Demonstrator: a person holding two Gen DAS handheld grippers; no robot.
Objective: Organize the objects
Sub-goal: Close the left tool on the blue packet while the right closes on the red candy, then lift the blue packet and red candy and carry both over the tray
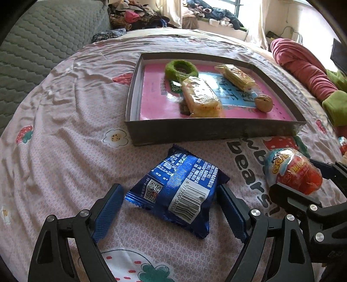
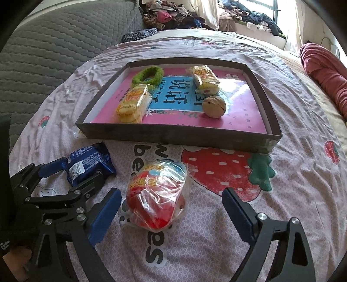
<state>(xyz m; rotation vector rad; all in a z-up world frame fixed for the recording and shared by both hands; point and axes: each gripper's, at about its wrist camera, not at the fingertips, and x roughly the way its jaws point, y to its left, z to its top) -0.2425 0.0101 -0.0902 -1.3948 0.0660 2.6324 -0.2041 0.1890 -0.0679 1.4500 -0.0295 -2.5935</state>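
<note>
A blue snack packet (image 1: 173,191) lies barcode-up on the pink strawberry bedsheet. My left gripper (image 1: 170,187) straddles it, and both blue pads rest against its edges. The right wrist view shows that gripper (image 2: 82,169) around the packet (image 2: 89,164) too. A clear bag of red snacks (image 2: 156,195) lies between the fingers of my right gripper (image 2: 172,192), which is open. A wide gap shows on the bag's right side. A grey box (image 2: 173,135) lined with a pink book stands behind. It holds a green hair band (image 2: 148,74), two yellow snack packs (image 2: 133,102) and a walnut (image 2: 214,106).
A grey quilted headboard (image 2: 54,43) is at the left. A red and green blanket (image 1: 303,69) lies at the right edge of the bed. Piled clothes (image 2: 169,15) sit at the far end by the window. Bare sheet (image 2: 303,184) lies right of the red bag.
</note>
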